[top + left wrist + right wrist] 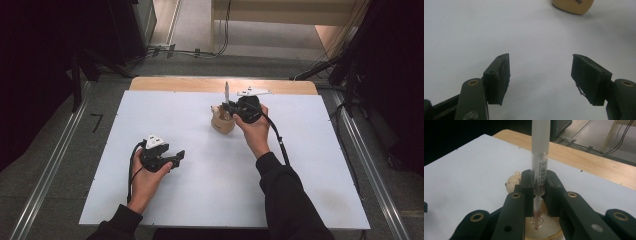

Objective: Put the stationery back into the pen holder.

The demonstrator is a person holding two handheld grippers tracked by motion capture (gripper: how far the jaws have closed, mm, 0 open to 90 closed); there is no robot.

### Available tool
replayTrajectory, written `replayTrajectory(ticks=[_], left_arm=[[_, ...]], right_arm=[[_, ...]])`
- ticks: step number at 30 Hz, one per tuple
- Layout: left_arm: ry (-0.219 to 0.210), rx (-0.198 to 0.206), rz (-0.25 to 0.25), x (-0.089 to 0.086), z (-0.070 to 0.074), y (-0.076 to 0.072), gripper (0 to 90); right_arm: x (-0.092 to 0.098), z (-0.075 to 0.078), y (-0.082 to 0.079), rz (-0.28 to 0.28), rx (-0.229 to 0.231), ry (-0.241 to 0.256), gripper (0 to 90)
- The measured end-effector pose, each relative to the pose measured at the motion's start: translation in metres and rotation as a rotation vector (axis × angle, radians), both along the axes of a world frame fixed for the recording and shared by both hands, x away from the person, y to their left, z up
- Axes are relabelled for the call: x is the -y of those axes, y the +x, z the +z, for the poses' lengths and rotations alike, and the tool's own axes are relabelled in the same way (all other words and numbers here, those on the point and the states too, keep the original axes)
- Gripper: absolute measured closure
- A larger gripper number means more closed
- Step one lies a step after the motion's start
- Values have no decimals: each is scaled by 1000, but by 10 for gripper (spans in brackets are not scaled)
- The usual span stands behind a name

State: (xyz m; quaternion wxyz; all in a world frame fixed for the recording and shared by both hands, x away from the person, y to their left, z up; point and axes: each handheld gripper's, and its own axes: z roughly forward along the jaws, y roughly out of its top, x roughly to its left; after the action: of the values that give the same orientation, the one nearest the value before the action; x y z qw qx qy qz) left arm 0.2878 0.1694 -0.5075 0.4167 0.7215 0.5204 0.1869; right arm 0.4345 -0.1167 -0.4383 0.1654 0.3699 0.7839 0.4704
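Pen (539, 167): light, stiff, slick; my right gripper (539, 192) is clamping its barrel over the cup (222, 122); left gripper (540, 75) is idling, spread.

A white table (200, 200) carries one beige holder (222, 123).

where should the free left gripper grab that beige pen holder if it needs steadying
Grip the beige pen holder low on its body, coming in level from the left gripper's side. The pen stands upright in its top with the right gripper shut on it, so the top is taken. The left jaws stand wide open, probably wide enough.
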Motion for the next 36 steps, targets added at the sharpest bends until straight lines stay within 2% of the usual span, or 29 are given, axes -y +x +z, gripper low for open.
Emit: replayTrajectory(ticks=[12,36], left_arm=[[-4,-4,3,0,-2,0,326],[2,-10,-1,0,-3,0,324]], right_arm=[[-4,-16,8,-12,-35,-17,770],[-8,-31,8,-5,-58,-37,768]])
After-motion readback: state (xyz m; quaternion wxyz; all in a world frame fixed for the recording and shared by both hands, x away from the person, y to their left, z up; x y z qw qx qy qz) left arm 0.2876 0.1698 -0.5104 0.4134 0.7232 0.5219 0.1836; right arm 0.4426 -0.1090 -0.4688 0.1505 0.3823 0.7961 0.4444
